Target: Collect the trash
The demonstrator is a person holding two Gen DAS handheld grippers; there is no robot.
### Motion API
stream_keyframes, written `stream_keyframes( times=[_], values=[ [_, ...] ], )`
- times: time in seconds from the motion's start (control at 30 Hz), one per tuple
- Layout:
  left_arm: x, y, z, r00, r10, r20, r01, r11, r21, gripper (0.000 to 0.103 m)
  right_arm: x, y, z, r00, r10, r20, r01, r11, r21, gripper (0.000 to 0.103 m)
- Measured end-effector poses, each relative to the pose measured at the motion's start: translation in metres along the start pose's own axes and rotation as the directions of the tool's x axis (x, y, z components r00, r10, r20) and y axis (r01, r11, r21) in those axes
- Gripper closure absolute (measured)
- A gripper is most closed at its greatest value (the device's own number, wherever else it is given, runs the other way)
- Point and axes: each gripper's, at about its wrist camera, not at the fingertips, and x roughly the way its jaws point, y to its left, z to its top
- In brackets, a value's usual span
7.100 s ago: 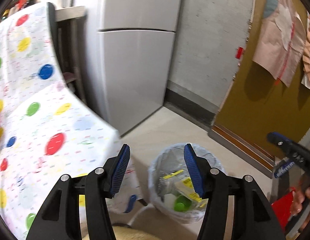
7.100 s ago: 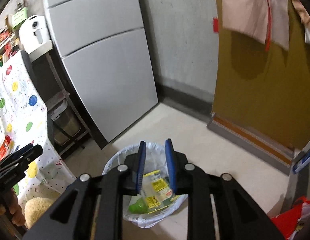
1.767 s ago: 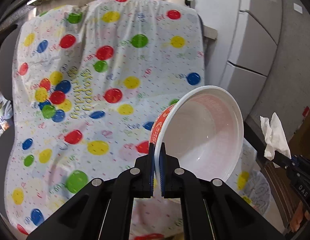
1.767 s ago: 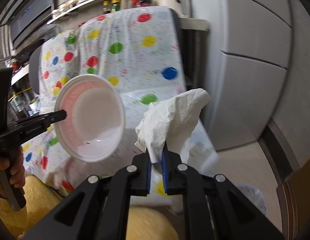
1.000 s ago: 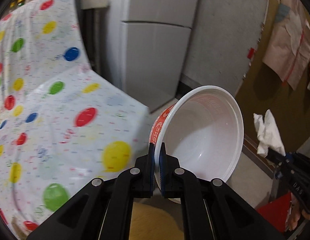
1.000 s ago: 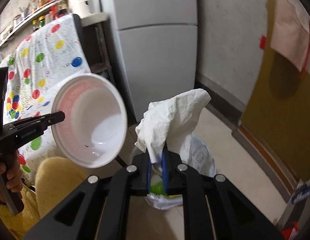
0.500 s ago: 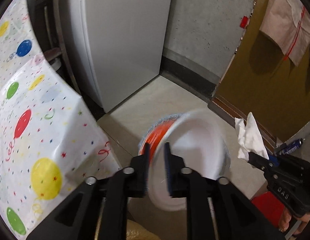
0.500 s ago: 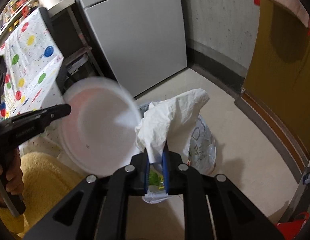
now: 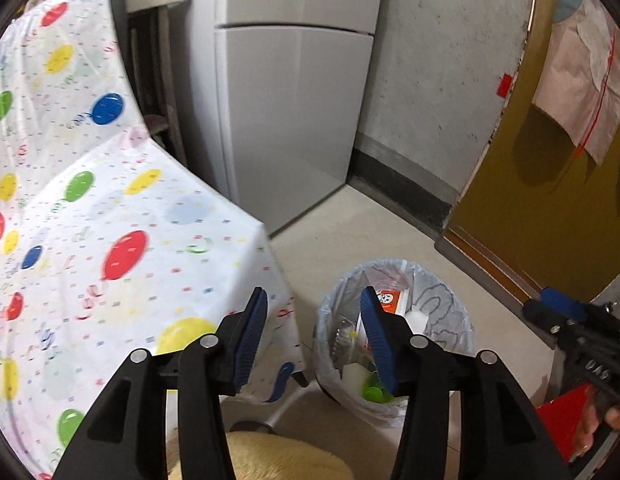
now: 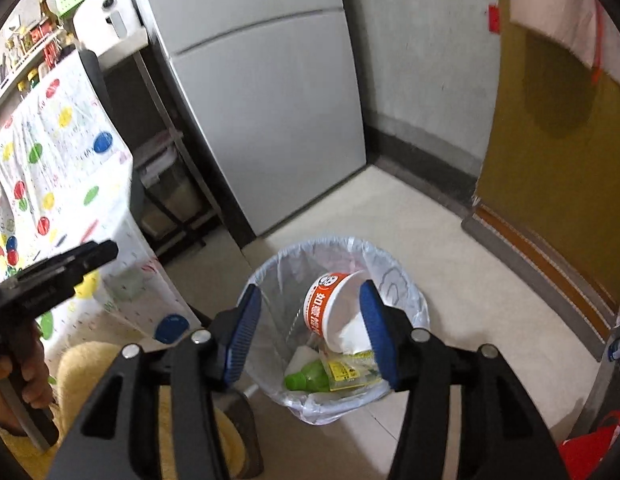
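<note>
A small bin with a clear bag liner [image 10: 401, 276] stands on the floor; it also shows in the left wrist view [image 9: 449, 312]. Inside lie an orange and white noodle bowl [image 10: 329, 304] on its side, a white tissue [image 10: 353, 336] in it, a green bottle [image 10: 310, 378] and a yellow-labelled wrapper [image 10: 349, 368]. My right gripper [image 10: 310, 330] is open and empty right above the bin. My left gripper [image 9: 313, 338] is open and empty, just left of the bin. The bowl's orange side [image 9: 387, 300] shows behind the left gripper's right finger.
A table with a balloon-print cloth [image 9: 110, 240] stands at left, a grey fridge [image 10: 266, 100] behind the bin, a mustard door [image 9: 549, 200] at right. A yellow cushioned stool [image 10: 86, 368] is under me. A red bag [image 10: 589, 448] lies at lower right.
Both grippers have opened. The noodle bowl dropped from the left gripper and the tissue from the right gripper into the bin.
</note>
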Motion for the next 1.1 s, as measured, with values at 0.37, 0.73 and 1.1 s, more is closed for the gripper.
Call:
stream_keyframes(
  times=[0.37, 0.73, 1.1],
  values=[
    [-0.058, 0.021, -0.011, 0.999, 0.021, 0.040, -0.021, 1.000, -0.003, 0.019, -0.061, 0.049, -0.009, 0.996, -0.072, 0.056, 0.075, 0.996, -0.056, 0.023],
    [-0.102, 0.034, -0.027, 0.996, 0.089, -0.001, -0.089, 0.996, 0.005, 0.014, -0.086, 0.081, -0.008, 0.993, -0.113, 0.037, 0.116, 0.989, -0.093, 0.006],
    [-0.142, 0.049, -0.028, 0.996, 0.085, 0.021, -0.085, 0.996, 0.005, 0.014, -0.106, 0.104, -0.003, 0.983, -0.184, 0.018, 0.185, 0.977, -0.109, 0.006]
  ],
)
